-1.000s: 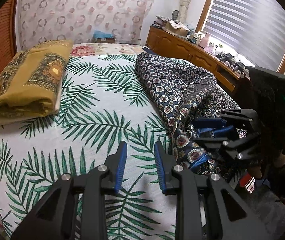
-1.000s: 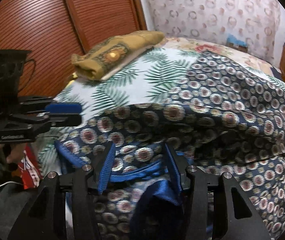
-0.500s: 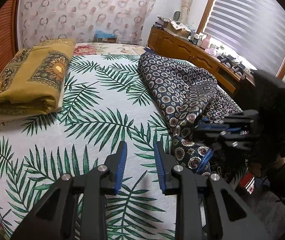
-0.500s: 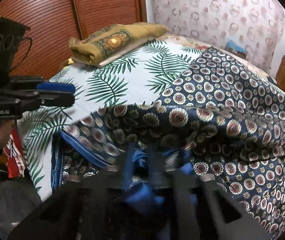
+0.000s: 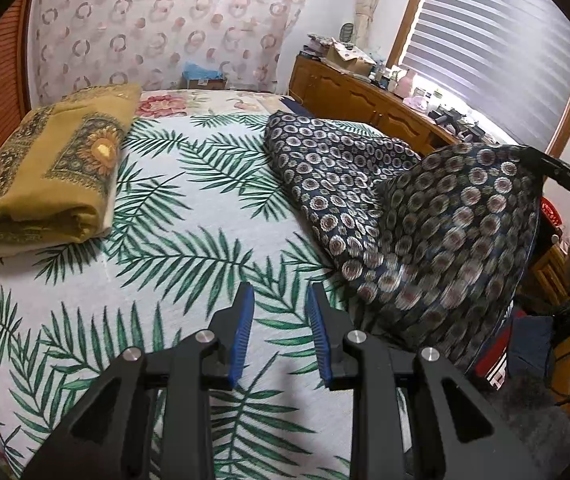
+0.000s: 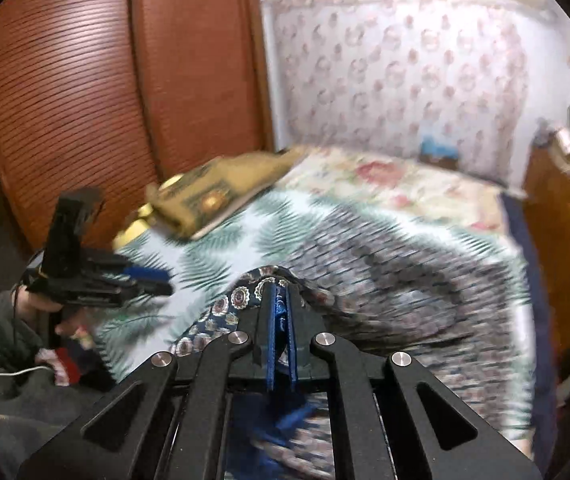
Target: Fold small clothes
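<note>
The right gripper point(image 6: 279, 300) pinches the navy medallion-print cloth point(image 5: 437, 216), apparently lifted; the left gripper point(image 5: 279, 312), narrowly parted, holds nothing

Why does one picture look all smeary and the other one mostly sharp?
Right wrist view: bed and wall smear, while the right gripper, shut on the navy patterned cloth, looks crisp. Left wrist view: sharp, except the lifted cloth; window glares brightly.

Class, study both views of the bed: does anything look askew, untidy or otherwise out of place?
Only the navy patterned cloth looks untidy: it lies crumpled along the bed's right side, one end pulled up into a tent by the right gripper, jaws shut on it. The mustard cloth sits neatly folded.
</note>
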Motion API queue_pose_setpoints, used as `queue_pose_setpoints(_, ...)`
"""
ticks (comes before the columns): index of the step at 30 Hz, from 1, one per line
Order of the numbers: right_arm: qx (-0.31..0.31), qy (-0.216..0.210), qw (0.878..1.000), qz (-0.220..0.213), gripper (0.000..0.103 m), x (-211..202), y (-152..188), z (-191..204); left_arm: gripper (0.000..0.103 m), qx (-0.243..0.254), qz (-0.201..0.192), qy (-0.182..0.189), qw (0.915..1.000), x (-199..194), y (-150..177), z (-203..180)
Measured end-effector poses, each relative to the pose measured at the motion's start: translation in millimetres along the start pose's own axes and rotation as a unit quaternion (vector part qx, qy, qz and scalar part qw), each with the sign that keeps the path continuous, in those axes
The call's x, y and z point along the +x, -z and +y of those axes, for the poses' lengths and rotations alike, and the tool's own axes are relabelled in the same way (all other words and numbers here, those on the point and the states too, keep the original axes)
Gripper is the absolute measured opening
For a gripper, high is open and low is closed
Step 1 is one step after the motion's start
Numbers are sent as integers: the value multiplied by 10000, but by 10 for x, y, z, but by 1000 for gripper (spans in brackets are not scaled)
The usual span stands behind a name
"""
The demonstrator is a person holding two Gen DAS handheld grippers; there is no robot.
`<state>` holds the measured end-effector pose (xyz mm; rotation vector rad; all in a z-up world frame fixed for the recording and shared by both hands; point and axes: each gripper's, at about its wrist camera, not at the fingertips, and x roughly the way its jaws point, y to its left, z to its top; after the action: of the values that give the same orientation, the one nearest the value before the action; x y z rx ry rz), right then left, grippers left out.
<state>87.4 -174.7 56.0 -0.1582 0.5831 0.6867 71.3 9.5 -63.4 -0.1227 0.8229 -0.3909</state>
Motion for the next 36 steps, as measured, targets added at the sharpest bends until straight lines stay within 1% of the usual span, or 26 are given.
queue_pose_setpoints(2,-96,264,9996,29,2,-201,19,-94,26,57,7,7,10000,4,-14,-43)
queue_pose_setpoints(4,-105,501,9986,133,2,-328,113,-193,26,104,9,33,9999,9,-28,-76)
queue_pose_setpoints(5,-29,647,9976,242,2,-389,205,-295,26,118,-2,46,9999,14,-39,-89)
queue_pose_setpoints(7,204,744,9960,457,2,-424,378,-447,26,140,-43,59,9999,28,-80,-118)
queue_pose_setpoints(8,315,881,9938,599,3,-405,499,-551,26,160,-65,48,9998,37,-104,-140)
queue_pose_setpoints(10,445,1093,9900,775,10,-373,645,-664,29,253,-127,6,9996,62,-184,-211)
queue_pose_setpoints(11,520,1228,9874,854,19,-346,693,-722,29,311,-140,2,9994,81,-227,-249)
queue_pose_setpoints(12,560,1298,9864,844,22,-325,716,-772,30,370,-162,-4,9992,103,-273,-293)
queue_pose_setpoints(13,585,1302,9866,796,23,-309,717,-806,31,414,-182,-17,9990,122,-314,-322)
queue_pose_setpoints(15,683,1346,9858,734,32,-223,665,-909,33,520,-238,-44,9984,169,-404,-405)
queue_pose_setpoints(17,680,1351,9863,656,35,-134,598,-980,34,620,-283,-80,9976,234,-484,-491)
queue_pose_setpoints(22,703,1367,9862,613,37,173,440,-1184,36,832,-284,-170,9960,382,-558,-659)
queue_pose_setpoints(23,716,1352,9863,625,41,255,408,-1225,36,857,-274,-164,9958,408,-555,-683)
queue_pose_setpoints(24,754,1322,9863,642,46,352,376,-1278,36,860,-269,-140,9958,427,-550,-696)
queue_pose_setpoints(26,838,1230,9867,652,50,527,324,-1381,36,844,-234,-106,9961,473,-539,-712)
queue_pose_setpoints(29,1002,1051,9869,709,51,816,242,-1557,37,836,-207,-143,9962,520,-520,-724)
queue_pose_setpoints(32,1096,1043,9843,914,51,1088,198,-1708,37,859,-221,-205,9958,535,-503,-749)
queue_pose_setpoints(34,1199,966,9822,1076,51,1245,193,-1791,38,897,-220,-220,9955,543,-496,-773)
queue_pose_setpoints(36,1240,927,9813,1147,51,1322,192,-1829,38,898,-217,-226,9955,557,-489,-782)
